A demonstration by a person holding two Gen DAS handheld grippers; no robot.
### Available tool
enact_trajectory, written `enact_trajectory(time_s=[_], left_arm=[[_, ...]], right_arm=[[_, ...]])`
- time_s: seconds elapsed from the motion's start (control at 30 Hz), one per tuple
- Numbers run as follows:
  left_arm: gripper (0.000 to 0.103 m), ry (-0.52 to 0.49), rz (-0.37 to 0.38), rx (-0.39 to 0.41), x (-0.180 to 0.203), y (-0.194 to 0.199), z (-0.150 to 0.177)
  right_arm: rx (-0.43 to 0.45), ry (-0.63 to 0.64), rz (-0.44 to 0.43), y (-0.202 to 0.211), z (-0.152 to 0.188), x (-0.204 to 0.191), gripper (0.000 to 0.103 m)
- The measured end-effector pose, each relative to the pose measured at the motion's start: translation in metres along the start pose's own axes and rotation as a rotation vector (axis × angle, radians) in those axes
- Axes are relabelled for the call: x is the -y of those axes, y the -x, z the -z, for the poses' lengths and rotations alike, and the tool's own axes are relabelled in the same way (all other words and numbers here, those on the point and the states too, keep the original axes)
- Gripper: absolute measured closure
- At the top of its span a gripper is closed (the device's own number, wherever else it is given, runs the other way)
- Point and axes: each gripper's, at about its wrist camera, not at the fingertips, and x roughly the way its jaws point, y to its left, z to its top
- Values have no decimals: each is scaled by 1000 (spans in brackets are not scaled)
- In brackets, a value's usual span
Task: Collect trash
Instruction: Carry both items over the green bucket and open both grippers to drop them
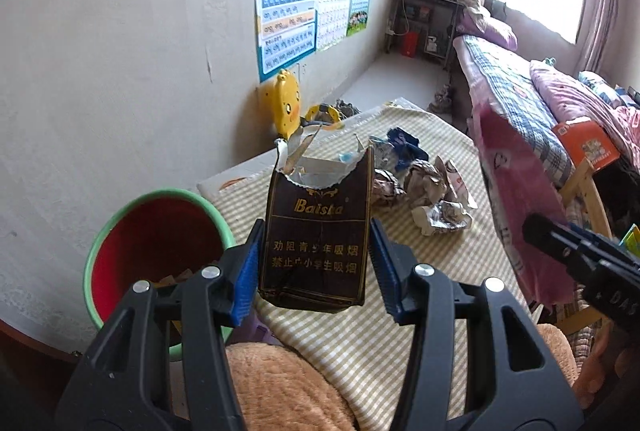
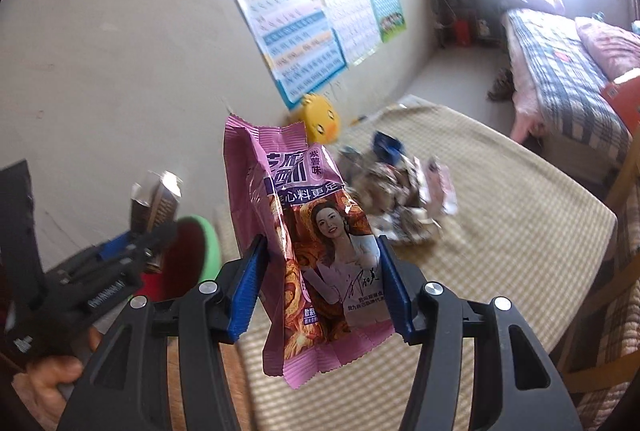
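My left gripper (image 1: 316, 263) is shut on a torn brown Baisha cigarette pack (image 1: 320, 227), held upright above the checked cloth, just right of the red bin with a green rim (image 1: 160, 255). My right gripper (image 2: 324, 283) is shut on a pink snack wrapper (image 2: 316, 251), held in the air over the cloth. The wrapper also shows in the left wrist view (image 1: 520, 207), and the pack in the right wrist view (image 2: 154, 203). A pile of crumpled wrappers (image 1: 424, 187) lies on the cloth beyond both grippers. The bin holds some scraps.
The checked cloth (image 1: 400, 331) covers a low table by the wall. A yellow duck toy (image 1: 286, 103) stands at its far edge. A bed (image 1: 520, 87) lies to the right, with a wooden chair frame (image 1: 588, 187) beside the table. A brown plush surface (image 1: 280, 387) is near me.
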Motion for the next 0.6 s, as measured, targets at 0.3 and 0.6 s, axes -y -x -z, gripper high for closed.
enact_trajectory(time_s=[0.3, 0.6], left_arm=[[55, 75, -54, 10, -42, 9, 2], [54, 171, -132, -7, -101, 3, 12]], right_arm=[[-7, 84, -74, -11, -7, -56, 50], [-64, 131, -130, -47, -5, -100, 50]])
